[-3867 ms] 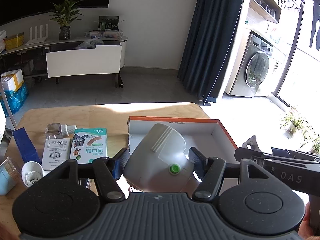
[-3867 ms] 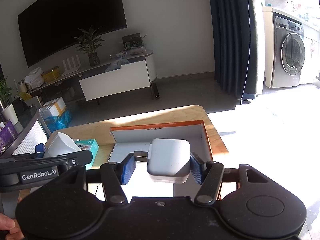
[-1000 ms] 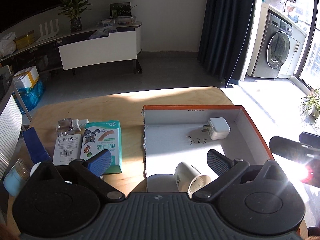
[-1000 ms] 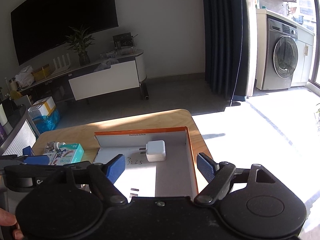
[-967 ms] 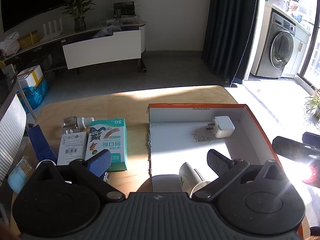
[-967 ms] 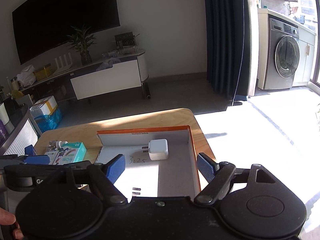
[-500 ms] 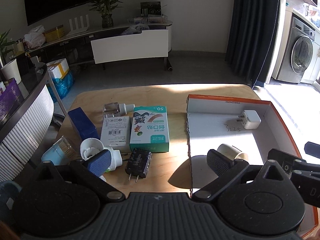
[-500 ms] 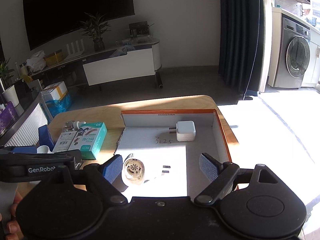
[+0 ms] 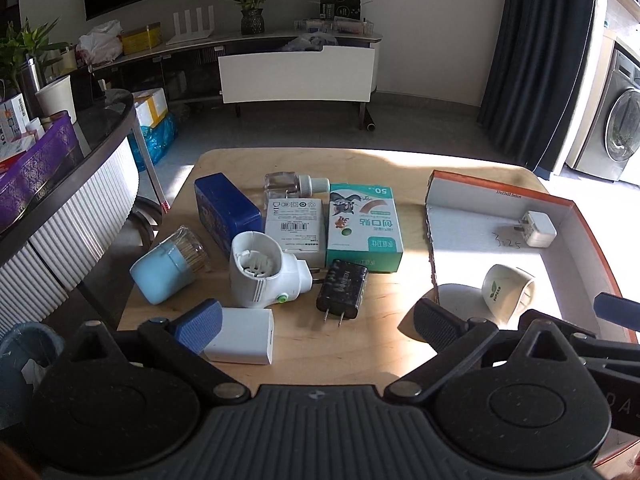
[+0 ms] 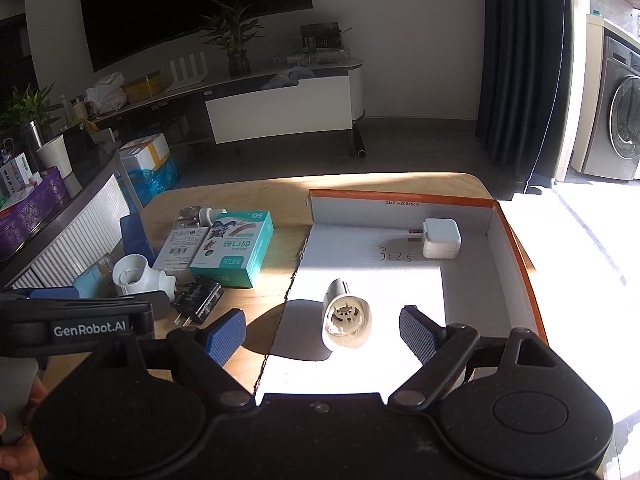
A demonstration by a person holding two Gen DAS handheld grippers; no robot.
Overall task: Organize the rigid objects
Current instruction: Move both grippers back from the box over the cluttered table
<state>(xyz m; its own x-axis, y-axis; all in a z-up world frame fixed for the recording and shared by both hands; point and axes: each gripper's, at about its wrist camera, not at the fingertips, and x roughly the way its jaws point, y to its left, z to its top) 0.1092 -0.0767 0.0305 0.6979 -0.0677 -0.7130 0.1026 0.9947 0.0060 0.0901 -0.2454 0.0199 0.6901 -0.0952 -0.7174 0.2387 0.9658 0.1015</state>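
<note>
Left wrist view, left to right. A light-blue toothpick jar (image 9: pixel 168 268) lies on its side at the left edge of the wooden table (image 9: pixel 360 352). Beside it stands a dark blue box (image 9: pixel 226 212), then a white plug-in vaporizer (image 9: pixel 266 276) with a green button, resting just in front of a white barcode box (image 9: pixel 294 232). A clear glass bottle (image 9: pixel 292 186) lies behind that box. A teal plaster box (image 9: pixel 362 228) sits next, with a black charger (image 9: pixel 343 288) touching its near edge, prongs toward the camera. A white rectangular block (image 9: pixel 242 336) lies just beside the left finger. The left gripper (image 9: pixel 316 322) hovers above the table, its jaws spread wide and holding nothing.

At right, the orange-rimmed cardboard box (image 9: pixel 496 188) contains a white USB charger (image 9: pixel 538 228) near its far wall and a second white vaporizer (image 9: pixel 506 290), lying on its side near the front.

Right wrist view. The left gripper's body (image 10: pixel 76 326) appears at the left edge. The right gripper (image 10: pixel 322 334) is poised over the box (image 10: pixel 516 248), jaws wide apart and empty; the tipped vaporizer (image 10: pixel 346 314) lies between the fingers but apart from both. The USB charger (image 10: pixel 440 238) rests near the far right corner, beside handwritten numerals.
</note>
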